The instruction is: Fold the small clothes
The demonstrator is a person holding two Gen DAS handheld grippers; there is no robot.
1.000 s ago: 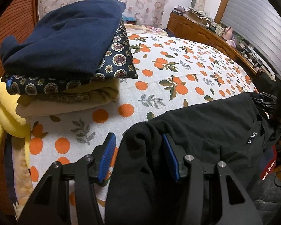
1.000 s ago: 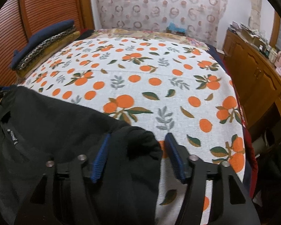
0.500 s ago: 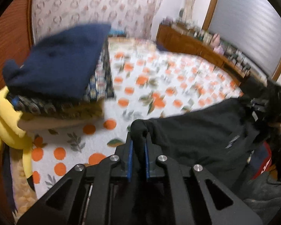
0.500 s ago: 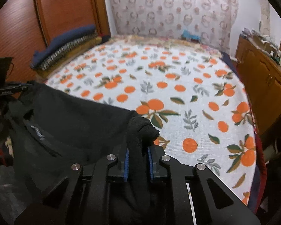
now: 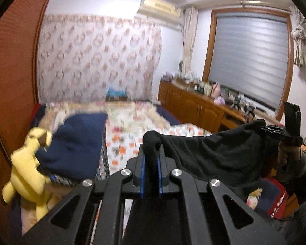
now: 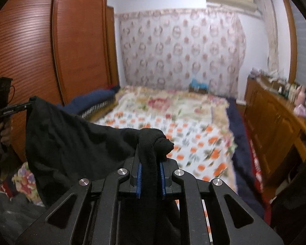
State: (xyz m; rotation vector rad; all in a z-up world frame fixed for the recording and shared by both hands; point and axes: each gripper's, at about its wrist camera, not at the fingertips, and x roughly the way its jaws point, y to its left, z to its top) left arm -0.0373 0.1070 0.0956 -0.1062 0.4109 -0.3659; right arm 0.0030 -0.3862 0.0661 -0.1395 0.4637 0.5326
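The black garment (image 5: 214, 155) hangs in the air above the near edge of the bed (image 6: 193, 122), stretched between the two grippers with its long axis running left to right and its body drooping below. The left gripper (image 5: 151, 171) is clamped tight on one bunched corner, its blue pads (image 5: 141, 175) pressing the fabric. The right gripper (image 6: 151, 175) pinches the opposite corner the same way. At the far left of the bed sits a stack of folded blankets (image 5: 75, 143), with a yellow plush toy (image 5: 28, 167) beside it.
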